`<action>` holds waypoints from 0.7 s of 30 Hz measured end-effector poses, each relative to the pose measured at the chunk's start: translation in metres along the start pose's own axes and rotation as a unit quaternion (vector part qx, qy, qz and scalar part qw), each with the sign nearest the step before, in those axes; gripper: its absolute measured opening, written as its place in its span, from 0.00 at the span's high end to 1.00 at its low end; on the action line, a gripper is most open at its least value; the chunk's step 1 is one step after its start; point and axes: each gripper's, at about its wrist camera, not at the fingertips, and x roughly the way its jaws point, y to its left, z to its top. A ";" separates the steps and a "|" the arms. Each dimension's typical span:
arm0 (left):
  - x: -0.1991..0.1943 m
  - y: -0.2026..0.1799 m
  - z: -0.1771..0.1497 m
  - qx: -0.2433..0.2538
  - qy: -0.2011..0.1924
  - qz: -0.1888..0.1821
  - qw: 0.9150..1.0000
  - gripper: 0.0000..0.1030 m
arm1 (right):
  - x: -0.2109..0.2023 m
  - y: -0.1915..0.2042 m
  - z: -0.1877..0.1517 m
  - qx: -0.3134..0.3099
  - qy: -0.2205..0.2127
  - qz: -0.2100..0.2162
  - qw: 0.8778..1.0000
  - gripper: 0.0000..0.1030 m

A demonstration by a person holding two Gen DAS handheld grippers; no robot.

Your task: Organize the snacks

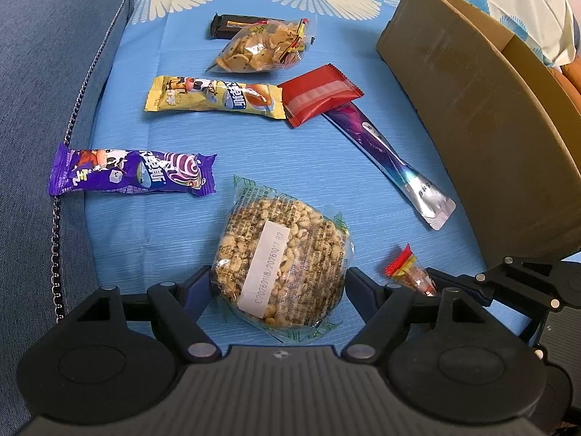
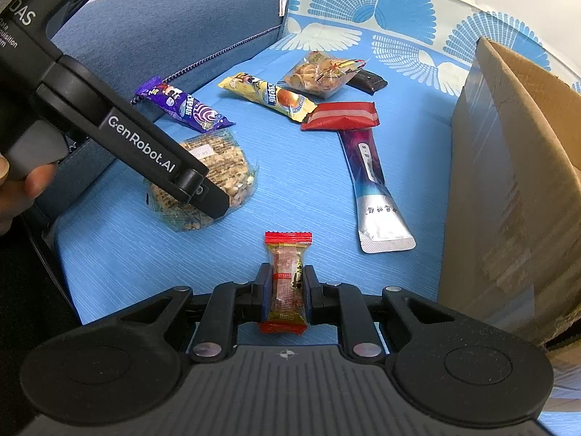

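Note:
A round puffed-rice cake pack (image 1: 279, 265) lies on the blue cushion (image 1: 254, 152). My left gripper (image 1: 277, 281) straddles it, jaws wide, both pads touching its sides. In the right wrist view the same pack (image 2: 225, 167) sits under the left gripper's fingers (image 2: 212, 201). My right gripper (image 2: 287, 283) is shut on a small red-ended candy (image 2: 287, 283), which rests on the cushion. That candy (image 1: 410, 272) also shows at the lower right of the left wrist view.
Loose snacks lie further back: a purple bar (image 1: 130, 176), a yellow bar (image 1: 214, 98), a red wrapper (image 1: 319, 94), a long purple sachet (image 1: 392, 160), a clear biscuit bag (image 1: 261, 47) and a dark bar (image 1: 232, 25). A cardboard box (image 1: 472, 109) stands right; a sofa arm (image 1: 43, 109) runs left.

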 end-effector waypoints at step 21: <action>-0.019 0.003 -0.005 -0.010 -0.052 -0.012 0.999 0.23 | -0.024 -0.005 -0.005 0.000 -0.048 -0.034 0.998 0.83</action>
